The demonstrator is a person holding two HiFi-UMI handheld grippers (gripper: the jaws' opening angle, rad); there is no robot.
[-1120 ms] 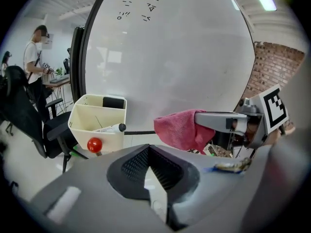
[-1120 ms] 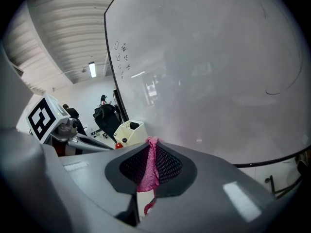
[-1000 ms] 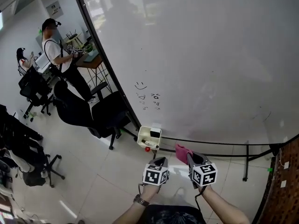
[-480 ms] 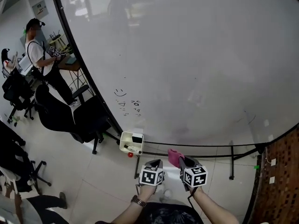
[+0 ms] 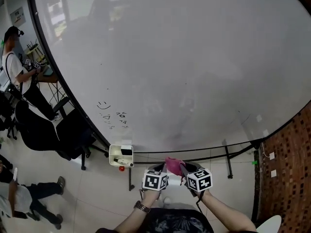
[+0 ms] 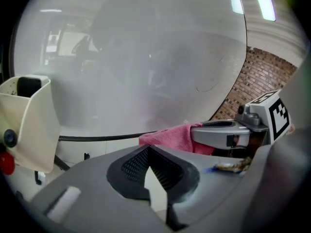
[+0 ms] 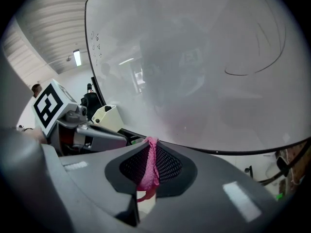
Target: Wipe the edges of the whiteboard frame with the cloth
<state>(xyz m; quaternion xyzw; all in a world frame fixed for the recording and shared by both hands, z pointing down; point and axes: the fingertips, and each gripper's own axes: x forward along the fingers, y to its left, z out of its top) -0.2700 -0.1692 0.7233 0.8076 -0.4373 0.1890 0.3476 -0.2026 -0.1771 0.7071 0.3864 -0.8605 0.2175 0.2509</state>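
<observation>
The large whiteboard (image 5: 184, 67) fills the head view; its black frame edge (image 5: 194, 149) curves along the bottom just ahead of both grippers. My right gripper (image 5: 187, 169) is shut on a pink cloth (image 5: 173, 165), which bunches up between the two grippers a little below that edge. In the right gripper view the cloth (image 7: 149, 165) hangs pinched between the mesh pads, with the frame (image 7: 218, 151) beyond. My left gripper (image 5: 156, 169) is beside it, shut with nothing held (image 6: 147, 152). The left gripper view shows the cloth (image 6: 170, 136) in the other gripper.
A cream marker holder (image 5: 120, 155) hangs on the frame's lower left, with a red magnet under it. Black office chairs (image 5: 46, 130) and a standing person (image 5: 13, 69) are at the left. The board's stand leg (image 5: 227, 160) and a brick wall (image 5: 286, 164) are at the right.
The view has swung so the board fills more of it and the marker holder has slid left. Both grippers have drawn closer together under the bottom edge; the cloth stays in the right one.
</observation>
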